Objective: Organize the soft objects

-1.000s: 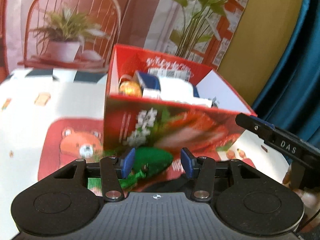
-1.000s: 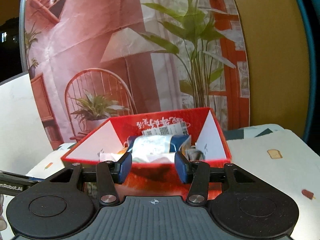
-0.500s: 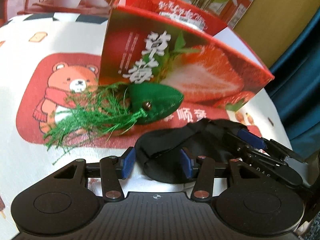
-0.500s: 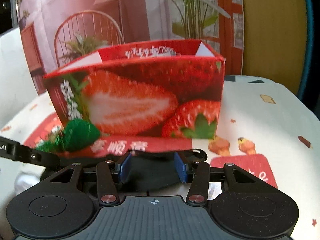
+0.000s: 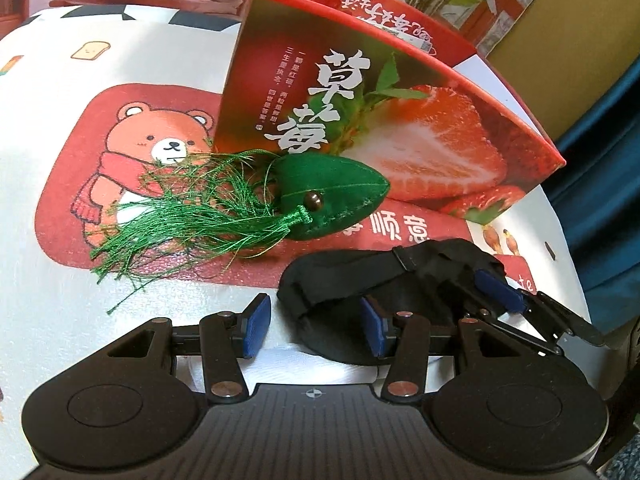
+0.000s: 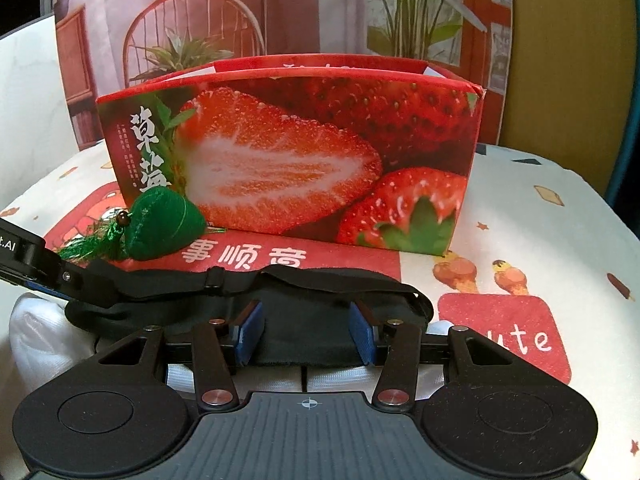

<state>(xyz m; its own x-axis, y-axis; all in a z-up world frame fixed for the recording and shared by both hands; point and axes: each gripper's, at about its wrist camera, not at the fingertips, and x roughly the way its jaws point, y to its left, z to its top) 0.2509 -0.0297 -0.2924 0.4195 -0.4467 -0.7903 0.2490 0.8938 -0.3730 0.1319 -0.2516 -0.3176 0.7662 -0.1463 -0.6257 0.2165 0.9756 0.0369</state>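
A black eye mask [image 5: 344, 292] [image 6: 308, 312] with a strap lies on white padded stuff [image 6: 36, 332] at the table's front. My left gripper [image 5: 316, 324] is open, its right pad over the mask's left end. My right gripper [image 6: 306, 332] is open, with the mask's near edge between its pads. A green stuffed sachet with a tassel [image 5: 320, 196] [image 6: 160, 228] lies against the red strawberry box [image 5: 400, 120] [image 6: 288, 160]. The right gripper's fingers [image 5: 500, 292] show in the left wrist view.
The tablecloth [image 5: 80, 120] has a bear print and red patches. A printed backdrop [image 6: 280, 8] stands behind the box. A blue curtain [image 5: 608, 184] hangs at the right.
Both grippers came down from box-top height to the table in front of the box. They closed in on the black eye mask, and both have opened wider.
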